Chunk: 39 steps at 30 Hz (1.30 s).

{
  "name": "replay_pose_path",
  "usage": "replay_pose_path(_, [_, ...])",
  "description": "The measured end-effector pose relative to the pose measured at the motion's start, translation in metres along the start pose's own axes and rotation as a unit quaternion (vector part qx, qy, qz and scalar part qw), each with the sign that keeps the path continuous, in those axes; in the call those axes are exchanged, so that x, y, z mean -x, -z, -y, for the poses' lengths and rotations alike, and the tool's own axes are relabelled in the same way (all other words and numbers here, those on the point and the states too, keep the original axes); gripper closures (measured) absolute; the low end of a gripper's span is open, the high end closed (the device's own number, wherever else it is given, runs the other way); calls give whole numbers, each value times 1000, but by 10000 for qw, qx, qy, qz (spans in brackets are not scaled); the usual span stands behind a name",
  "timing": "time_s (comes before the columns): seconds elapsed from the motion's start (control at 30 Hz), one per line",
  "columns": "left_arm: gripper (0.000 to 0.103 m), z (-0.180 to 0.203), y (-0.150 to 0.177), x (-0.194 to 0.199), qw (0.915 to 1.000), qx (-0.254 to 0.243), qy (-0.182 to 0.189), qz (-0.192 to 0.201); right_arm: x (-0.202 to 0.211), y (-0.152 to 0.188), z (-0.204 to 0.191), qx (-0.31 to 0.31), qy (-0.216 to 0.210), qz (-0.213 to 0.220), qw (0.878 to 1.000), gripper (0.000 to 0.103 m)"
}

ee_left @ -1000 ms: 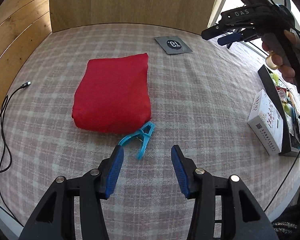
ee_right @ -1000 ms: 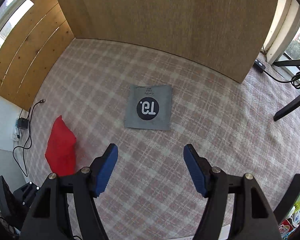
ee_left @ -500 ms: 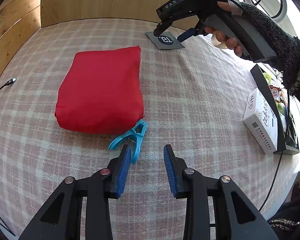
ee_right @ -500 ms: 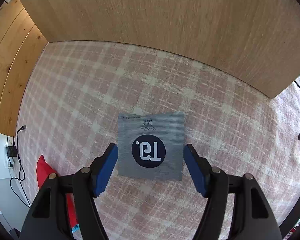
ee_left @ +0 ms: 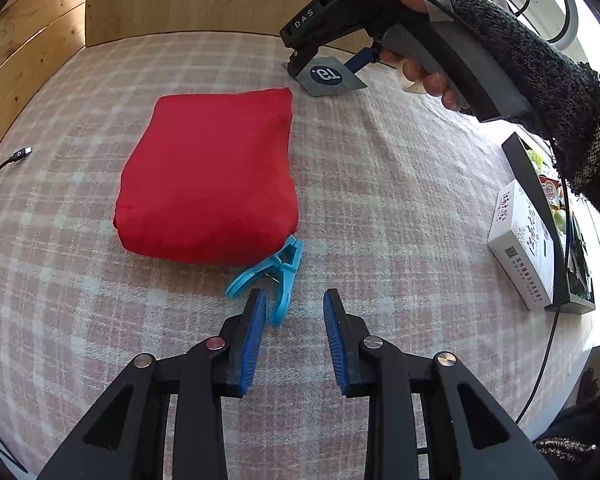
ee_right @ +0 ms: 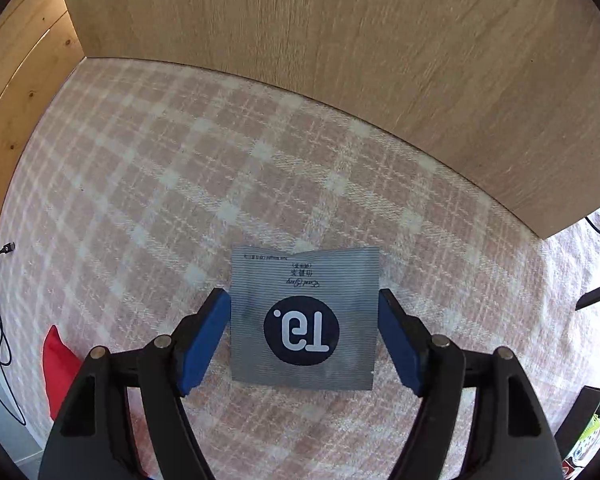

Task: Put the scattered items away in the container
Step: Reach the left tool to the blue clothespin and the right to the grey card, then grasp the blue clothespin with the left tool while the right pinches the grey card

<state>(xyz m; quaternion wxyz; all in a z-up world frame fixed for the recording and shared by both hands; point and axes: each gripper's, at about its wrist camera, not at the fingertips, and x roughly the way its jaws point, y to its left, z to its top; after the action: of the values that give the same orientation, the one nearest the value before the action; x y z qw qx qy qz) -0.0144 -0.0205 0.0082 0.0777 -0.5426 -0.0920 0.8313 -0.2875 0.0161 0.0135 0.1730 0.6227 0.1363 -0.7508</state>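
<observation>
A grey sachet [ee_right: 304, 318] with a dark round "T9" mark lies flat on the checked cloth, between the open fingers of my right gripper [ee_right: 304, 308], which straddles it. It also shows far off in the left wrist view [ee_left: 327, 76], under the right gripper [ee_left: 332, 62]. My left gripper [ee_left: 294, 312] is open and empty, low over the cloth. A blue clothes peg [ee_left: 274, 280] lies just ahead of its left finger, touching a red fabric pouch [ee_left: 212, 176]. A black container [ee_left: 540, 208] with several small items stands at the right edge.
A white printed box [ee_left: 524, 240] leans against the container's near side. A black cable with a plug [ee_left: 18, 156] lies at the table's left edge. Wooden panels [ee_right: 340, 60] rise behind the table. The red pouch's corner [ee_right: 60, 364] shows at the right wrist view's lower left.
My right gripper has dropped toward the sachet until its open fingers straddle it. My left gripper has narrowed a little and moved up to the blue peg.
</observation>
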Motion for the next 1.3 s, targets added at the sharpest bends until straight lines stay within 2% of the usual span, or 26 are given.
replay_pose_path(0.03, [76, 0, 0, -1, 10000, -5, -2, -11, -2, 0, -4, 56, 19, -1, 10000, 19])
replay_pose_path(0.1, [88, 0, 0, -4, 10000, -3, 12, -55, -3, 4, -11, 181, 94, 80, 9998, 15])
replay_pose_path(0.17, [93, -1, 0, -6, 10000, 18, -5, -78, -2, 6, -11, 139, 26, 74, 9999, 15])
replay_pose_path(0.3, [97, 5, -1, -9, 10000, -22, -10, -91, 0, 11, -10, 353, -70, -85, 9993, 15])
replay_pose_path(0.4, [98, 5, 1, -6, 10000, -47, 0, -71, 6, 19, -6, 706, -117, -16, 9974, 30])
replay_pose_path(0.47, [98, 4, 2, -4, 10000, 26, 65, -37, 12, 23, 6, 652, -361, -56, 9972, 41])
replay_pose_path(0.5, [99, 3, 2, -1, 9999, 60, 128, -28, 14, 23, 14, 528, -523, -109, 9972, 51])
replay_pose_path(0.53, [99, 2, 4, 3, 9999, 81, 138, -10, 15, 23, 23, 393, -699, -161, 9967, 69])
replay_pose_path(0.57, [99, 2, 6, 6, 9999, 90, 120, 0, 16, 24, 30, 301, -754, -226, 9964, 92])
replay_pose_path(0.6, [99, 3, 6, 7, 9999, 76, 102, -1, 14, 26, 36, 219, -833, -325, 9958, 102])
replay_pose_path(0.7, [99, 6, 7, 11, 9999, 33, 98, 9, 17, 29, 47, 38, -918, -199, 9956, 101])
replay_pose_path(0.77, [99, 9, 8, 13, 10000, 4, 63, 34, 23, 29, 55, -98, -1018, -85, 9947, 99])
replay_pose_path(0.8, [99, 11, 8, 14, 10000, -7, 75, 45, 27, 27, 54, -146, -1055, -32, 9943, 83])
replay_pose_path(0.83, [99, 11, 9, 15, 10000, -16, 80, 52, 30, 25, 50, -135, -971, 16, 9952, 50])
replay_pose_path(0.9, [99, 12, 10, 16, 10000, -6, 41, 58, 37, 18, 33, 108, -733, 221, 9970, 23])
replay_pose_path(1.0, [99, 9, 10, 15, 9999, 75, 49, 59, 37, 10, 7, 393, -445, 286, 9978, 23])
replay_pose_path(1.1, [99, 6, 10, 13, 9999, 108, 66, 42, 23, 0, -9, 363, -440, 29, 9984, 23])
replay_pose_path(1.2, [99, 4, 12, 13, 9999, 113, 74, 48, 6, -4, -19, 420, -152, -207, 9988, 23])
replay_pose_path(1.3, [99, 1, 13, 15, 9998, 149, 89, 74, 0, -3, -32, 705, -24, -207, 9973, 14])
